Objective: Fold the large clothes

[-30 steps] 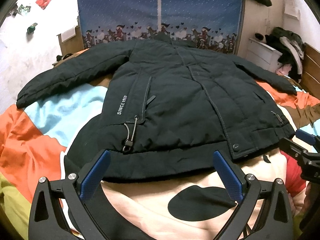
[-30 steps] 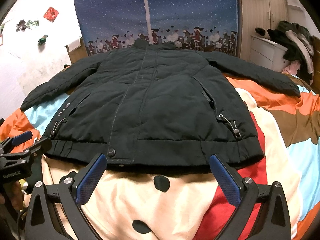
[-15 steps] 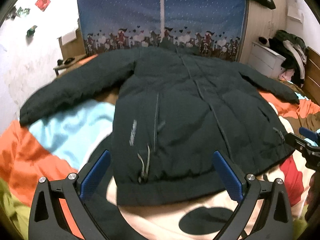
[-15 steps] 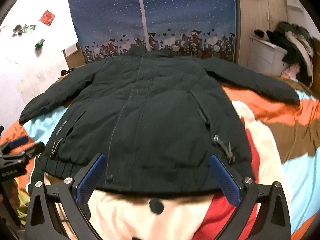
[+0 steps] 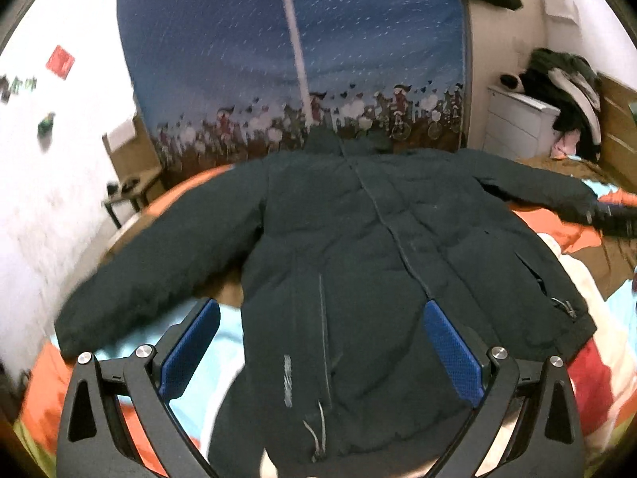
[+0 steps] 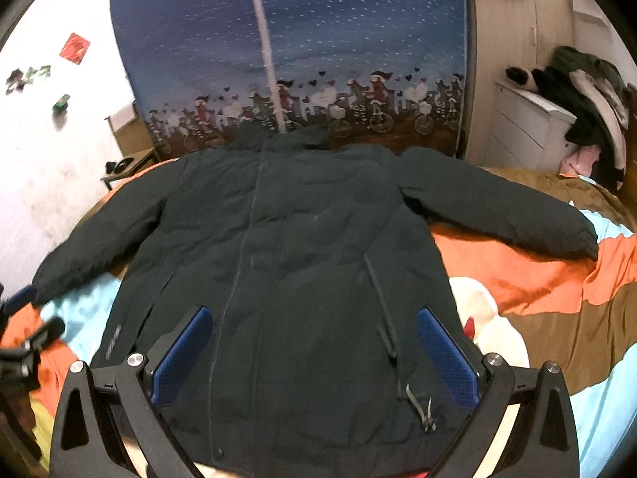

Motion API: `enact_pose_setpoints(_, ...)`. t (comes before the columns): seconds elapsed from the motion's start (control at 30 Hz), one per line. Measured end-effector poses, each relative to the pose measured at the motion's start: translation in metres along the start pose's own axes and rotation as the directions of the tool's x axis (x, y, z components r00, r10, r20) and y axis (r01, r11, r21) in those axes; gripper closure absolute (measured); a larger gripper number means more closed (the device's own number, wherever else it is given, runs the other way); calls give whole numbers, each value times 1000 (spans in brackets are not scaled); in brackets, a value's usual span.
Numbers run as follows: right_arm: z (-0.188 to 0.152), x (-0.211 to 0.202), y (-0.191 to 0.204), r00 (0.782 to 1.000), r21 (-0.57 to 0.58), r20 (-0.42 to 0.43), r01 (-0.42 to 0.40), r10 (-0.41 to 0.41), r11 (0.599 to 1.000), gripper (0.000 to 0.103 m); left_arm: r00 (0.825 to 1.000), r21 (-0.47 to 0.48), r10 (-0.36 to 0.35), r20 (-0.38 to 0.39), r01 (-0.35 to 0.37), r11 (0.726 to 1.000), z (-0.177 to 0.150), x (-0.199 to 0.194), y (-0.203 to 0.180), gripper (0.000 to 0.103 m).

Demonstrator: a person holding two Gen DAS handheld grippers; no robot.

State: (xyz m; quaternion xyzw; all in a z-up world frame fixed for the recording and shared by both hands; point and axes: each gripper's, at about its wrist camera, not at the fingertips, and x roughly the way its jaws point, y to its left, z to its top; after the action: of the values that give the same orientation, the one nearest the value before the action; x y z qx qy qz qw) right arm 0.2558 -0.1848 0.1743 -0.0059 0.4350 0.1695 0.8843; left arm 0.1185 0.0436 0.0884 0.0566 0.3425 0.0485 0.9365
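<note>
Closing in: both tongs, left tongs (image 5: 318,352) and right tongs (image 6: 314,348), released and empty, now sit over the jacket (image 5: 382,279) hem versus a second ago. Jacket flat on bed (image 6: 549,290), unfolded; sleeves likely next.

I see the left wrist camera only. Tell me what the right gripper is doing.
Observer: The right gripper is open, holds nothing, and hovers over the jacket's lower front.
Operator: Report the sleeve on that side; its end is blurred for me.
Observer: That sleeve lies stretched outward, with its cuff resting on the orange patch of the bedding.
Operator: Describe the hem under that gripper.
Observer: A drawcord toggle lies near the hem, just inside the gripper's outer finger.
</note>
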Motion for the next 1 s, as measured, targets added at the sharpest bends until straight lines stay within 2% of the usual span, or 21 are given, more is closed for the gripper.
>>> enact_pose_setpoints(0.23, 63, 38, -18, 995, 1, -95, 22, -22, 1000, 0, 999, 42, 50, -9, -49, 998, 33, 38, -14, 3)
enact_pose_setpoints(0.33, 75, 58, -34, 996, 8, -85, 41, -40, 999, 0, 998, 66, 63, 8, -64, 996, 45, 67, -25, 3)
enact_pose_setpoints(0.47, 81, 88, -58, 990, -3, -88, 107, -107, 994, 0, 999, 56, 47, -6, -47, 997, 59, 109, -34, 3)
enact_pose_setpoints(0.67, 98, 125, -97, 971, 35, -188, 157, -147, 987, 0, 1000, -2, -15, -11, 15, 1000, 89, 176, -49, 3)
enact_pose_setpoints(0.77, 102, 135, -120, 977, 67, -166, 146, -133, 987, 0, 999, -31, -43, 4, 43, 999, 106, 202, -57, 3)
enact_pose_setpoints(0.87, 96, 145, -147, 984, 70, -121, 138, -129, 988, 0, 998, -25, -65, -17, 64, 998, 130, 236, -79, 3)
enact_pose_setpoints(1.0, 84, 161, -190, 977, 74, -101, 194, -186, 978, 0, 995, 5, -103, -17, 103, 995, 156, 272, -118, 3)
